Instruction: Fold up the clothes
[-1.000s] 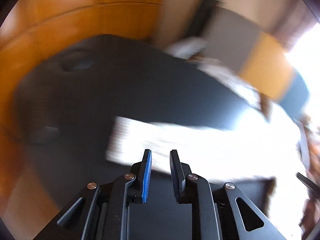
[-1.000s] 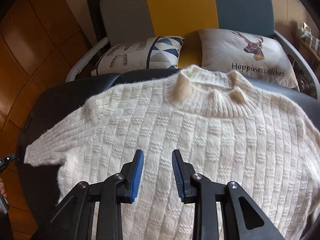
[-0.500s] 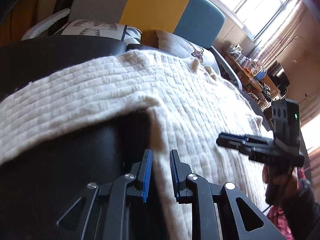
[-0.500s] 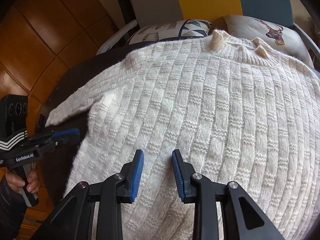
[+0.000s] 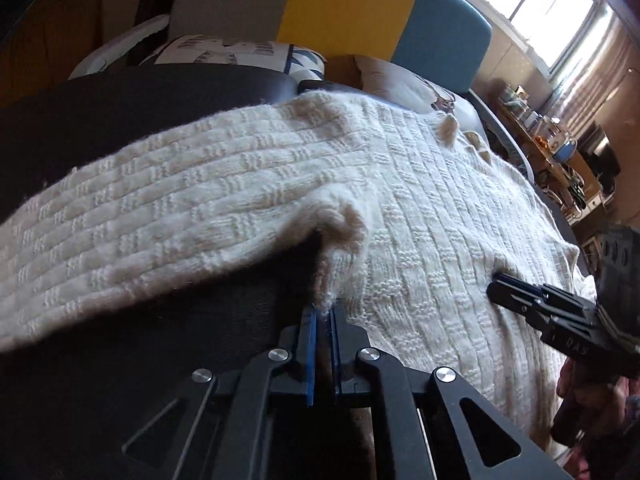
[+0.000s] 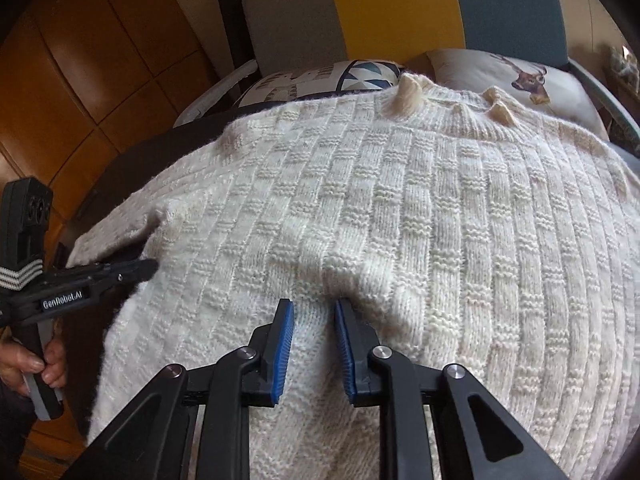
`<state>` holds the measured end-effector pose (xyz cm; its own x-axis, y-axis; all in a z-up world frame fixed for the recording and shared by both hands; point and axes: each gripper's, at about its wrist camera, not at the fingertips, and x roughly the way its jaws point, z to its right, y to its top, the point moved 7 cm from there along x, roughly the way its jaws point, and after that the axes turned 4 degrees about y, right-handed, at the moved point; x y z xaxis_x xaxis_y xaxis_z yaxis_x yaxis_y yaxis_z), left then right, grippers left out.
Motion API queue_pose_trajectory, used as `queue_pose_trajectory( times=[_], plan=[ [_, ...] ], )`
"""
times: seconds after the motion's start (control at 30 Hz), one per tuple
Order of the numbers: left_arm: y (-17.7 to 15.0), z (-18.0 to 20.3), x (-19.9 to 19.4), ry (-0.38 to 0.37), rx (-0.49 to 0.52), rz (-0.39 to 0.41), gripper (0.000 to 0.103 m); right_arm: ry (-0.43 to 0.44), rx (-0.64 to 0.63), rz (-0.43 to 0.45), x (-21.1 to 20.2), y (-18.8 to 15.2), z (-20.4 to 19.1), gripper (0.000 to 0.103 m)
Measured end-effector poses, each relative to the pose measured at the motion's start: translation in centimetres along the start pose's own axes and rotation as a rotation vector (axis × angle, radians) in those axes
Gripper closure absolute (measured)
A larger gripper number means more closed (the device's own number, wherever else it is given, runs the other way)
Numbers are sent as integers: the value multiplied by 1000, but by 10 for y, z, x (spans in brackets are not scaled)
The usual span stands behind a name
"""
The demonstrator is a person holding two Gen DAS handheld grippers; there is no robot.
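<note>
My left gripper point(image 5: 323, 312) pinches the soft, chunky sweater point(image 6: 400, 220) at its armpit; right gripper point(image 6: 314, 308) fingers sit apart, pressing knit.

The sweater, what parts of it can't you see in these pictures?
- Right sleeve: cut off by the right edge of the right wrist view of the sweater.
- Bottom hem: hidden behind the right hand-held gripper.
- Left cuff: cut off by the left wrist view's left edge.
- Underside: against the dark surface.

Sweater point(image 6: 400, 220) on table point(image 5: 100, 128); cushions point(image 6: 320, 80) behind.
</note>
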<state>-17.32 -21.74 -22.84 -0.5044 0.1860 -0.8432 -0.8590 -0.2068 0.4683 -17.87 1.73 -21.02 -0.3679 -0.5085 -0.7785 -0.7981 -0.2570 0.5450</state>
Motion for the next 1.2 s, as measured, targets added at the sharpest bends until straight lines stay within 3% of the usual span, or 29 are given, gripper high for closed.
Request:
queue_pose_trajectory(
  times=[0.13,0.17,0.37,0.6,0.73,0.83,0.87,0.9,0.97,1.07,1.2],
  plan=[
    [6,1,-2,-36,-42,-35,78,1,15,-6,-8,-2,1,80],
    [5,3,-9,-56,-48,-30,76,6,23,-5,-14,-3,2,75],
    [-31,4,-67,-146,-69,24,62,64,17,-5,-59,-37,0,74],
    [-115,5,-92,-179,-99,-27,59,23,54,-20,-95,-91,12,74],
    [-140,16,-91,-174,-96,-36,59,-7,87,-24,-104,-109,24,74],
    [-152,26,-89,-151,-80,-33,62,-21,110,-21,-105,-114,32,74],
    [-155,29,-88,-142,-74,-34,85,-35,111,-26,-104,-115,34,74],
    [-157,31,-87,-127,-67,-43,98,-50,110,-35,-105,-117,36,74],
    [-159,31,-91,-113,-67,-47,97,-55,104,-54,-110,-122,36,74],
    [-162,26,-100,-35,-11,-34,97,-81,86,-59,-115,-138,36,73],
    [-162,15,-92,-38,-35,-71,97,-84,96,-9,-114,-140,38,73]
  ],
)
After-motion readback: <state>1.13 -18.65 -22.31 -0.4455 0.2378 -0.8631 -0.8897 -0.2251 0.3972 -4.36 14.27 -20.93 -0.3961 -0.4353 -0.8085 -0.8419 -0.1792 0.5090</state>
